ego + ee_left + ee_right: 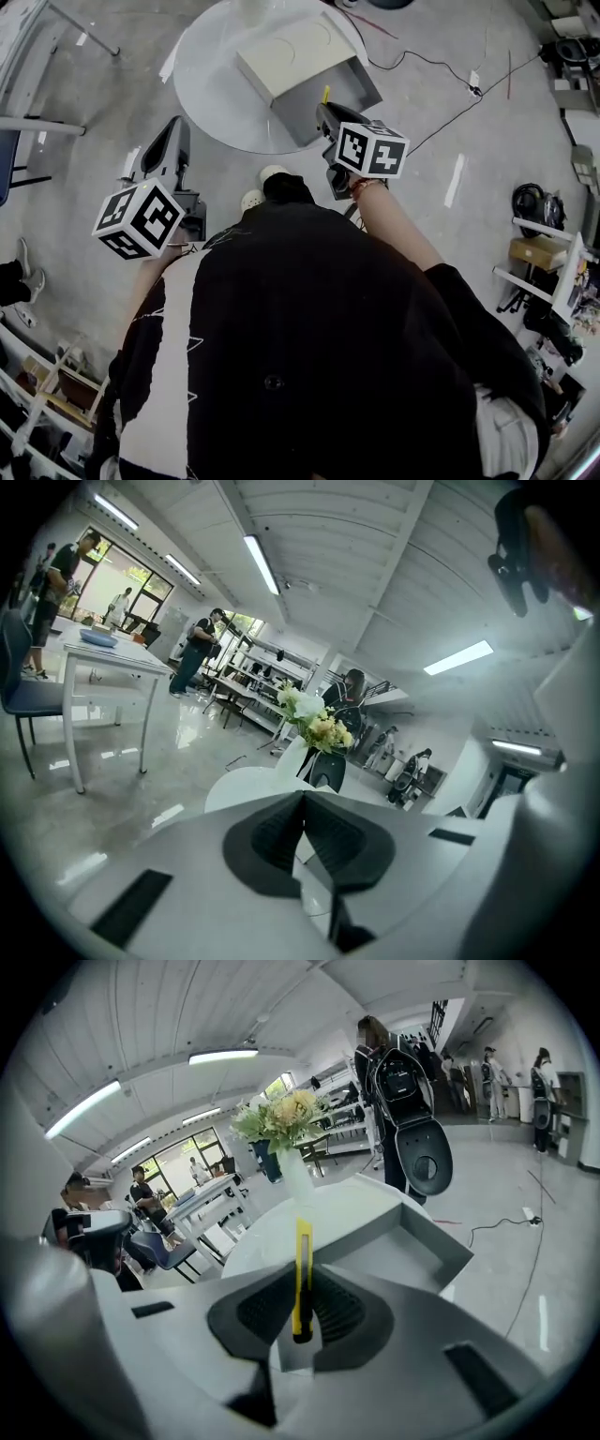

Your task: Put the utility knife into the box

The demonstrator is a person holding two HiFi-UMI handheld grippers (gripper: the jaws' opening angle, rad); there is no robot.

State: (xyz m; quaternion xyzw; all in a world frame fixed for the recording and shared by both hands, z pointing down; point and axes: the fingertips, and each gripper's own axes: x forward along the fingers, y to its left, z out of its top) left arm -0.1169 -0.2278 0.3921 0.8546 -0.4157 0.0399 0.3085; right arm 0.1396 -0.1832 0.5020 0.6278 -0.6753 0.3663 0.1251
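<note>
A yellow utility knife [303,1251] stands upright between the pads of my right gripper [302,1288], which is shut on it. In the head view the right gripper [324,109] hovers at the near edge of the open grey box [345,79], with the knife [325,95] tip pointing at it. The box [398,1241] lies just ahead and right of the blade, on a round white table [211,89]. My left gripper [174,129] hangs off the table's left side, over the floor. Its jaws [303,803] are shut with nothing between them.
A beige lid [286,52] lies against the box's far side. A vase of flowers [281,1124] stands on the table behind it. Cables [441,75] trail over the floor at right, racks [548,253] stand further right, and a white desk [103,653] is off left.
</note>
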